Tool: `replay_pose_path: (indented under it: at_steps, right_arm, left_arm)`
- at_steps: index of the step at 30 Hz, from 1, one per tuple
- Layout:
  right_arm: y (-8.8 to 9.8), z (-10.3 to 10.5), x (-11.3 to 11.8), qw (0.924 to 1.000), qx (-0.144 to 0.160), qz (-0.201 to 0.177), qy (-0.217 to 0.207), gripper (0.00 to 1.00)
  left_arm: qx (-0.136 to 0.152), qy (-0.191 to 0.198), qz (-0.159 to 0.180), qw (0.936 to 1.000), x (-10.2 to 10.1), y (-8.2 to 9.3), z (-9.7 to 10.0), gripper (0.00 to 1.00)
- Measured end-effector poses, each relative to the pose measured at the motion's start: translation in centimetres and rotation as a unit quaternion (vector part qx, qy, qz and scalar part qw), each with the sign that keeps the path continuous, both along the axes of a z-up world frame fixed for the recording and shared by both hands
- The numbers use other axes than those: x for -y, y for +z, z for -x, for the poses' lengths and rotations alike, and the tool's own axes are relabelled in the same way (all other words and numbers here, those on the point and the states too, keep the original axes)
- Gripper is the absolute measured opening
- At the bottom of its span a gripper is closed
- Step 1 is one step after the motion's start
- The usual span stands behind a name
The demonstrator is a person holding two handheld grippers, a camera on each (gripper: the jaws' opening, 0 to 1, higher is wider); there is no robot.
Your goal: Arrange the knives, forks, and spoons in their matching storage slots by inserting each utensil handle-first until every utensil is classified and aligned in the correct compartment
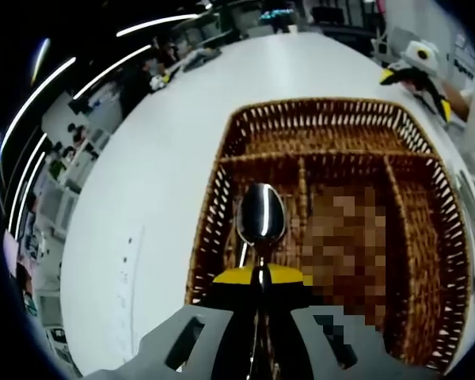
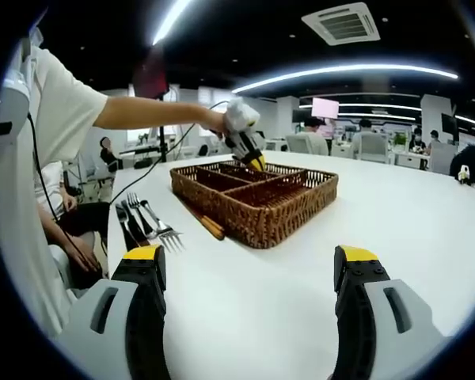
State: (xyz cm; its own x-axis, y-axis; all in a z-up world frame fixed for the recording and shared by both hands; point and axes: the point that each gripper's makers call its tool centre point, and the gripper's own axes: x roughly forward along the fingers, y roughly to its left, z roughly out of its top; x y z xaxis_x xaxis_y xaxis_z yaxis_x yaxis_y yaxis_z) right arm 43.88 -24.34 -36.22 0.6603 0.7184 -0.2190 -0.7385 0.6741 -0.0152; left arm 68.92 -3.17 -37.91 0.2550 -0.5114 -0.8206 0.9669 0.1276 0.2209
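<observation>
In the left gripper view my left gripper [image 1: 260, 279] is shut on a metal spoon [image 1: 260, 215], bowl pointing forward over the left long slot of the wicker cutlery tray [image 1: 229, 131]. The right gripper view shows the same tray [image 2: 261, 218] on the white table, with the left gripper [image 2: 249, 150] held over its far side by a person's arm. Forks [image 2: 160, 223] and dark-handled knives [image 2: 129, 224] lie on the table left of the tray, and a wooden-handled utensil [image 2: 207, 223] rests against the tray's near wall. My right gripper [image 2: 249, 273] is open above the table.
The tray has a crosswise compartment at its far end and long slots beside it. A yellow-and-black device [image 1: 416, 67] sits on the table beyond the tray. People sit at desks in the background. A person's body is close at the left edge [image 2: 32, 158].
</observation>
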Motion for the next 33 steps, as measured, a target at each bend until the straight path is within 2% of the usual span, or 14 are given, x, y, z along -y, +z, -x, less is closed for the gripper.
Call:
replay_pose_path:
  at_steps: [7, 11, 14, 20, 33]
  right_arm:
    - [-0.1, -0.3, 0.0, 1.0, -0.001, 0.0, 0.001, 0.91]
    - [-0.1, -0.4, -0.1, 1.0, -0.002, -0.002, 0.001, 0.91]
    - [-0.2, -0.4, 0.0, 1.0, -0.003, -0.002, 0.0, 0.91]
    - [-0.5, -0.7, 0.4, 1.0, -0.006, -0.003, -0.004, 0.91]
    - [-0.9, -0.9, -0.1, 0.9999, -0.011, -0.006, 0.0, 0.91]
  left_arm:
    - [-0.014, 0.004, -0.001, 0.9999, 0.0, -0.1, 0.1, 0.03]
    - [-0.032, 0.016, 0.0, 0.9994, 0.0, -0.4, 0.0, 0.03]
    - [-0.042, 0.017, -0.013, 0.9989, -0.5, -1.1, -0.2, 0.03]
    - [-0.043, 0.018, -0.015, 0.9988, -0.6, -1.8, -0.4, 0.03]
    - [-0.046, 0.024, -0.005, 0.9986, -0.8, -1.9, -0.7, 0.03]
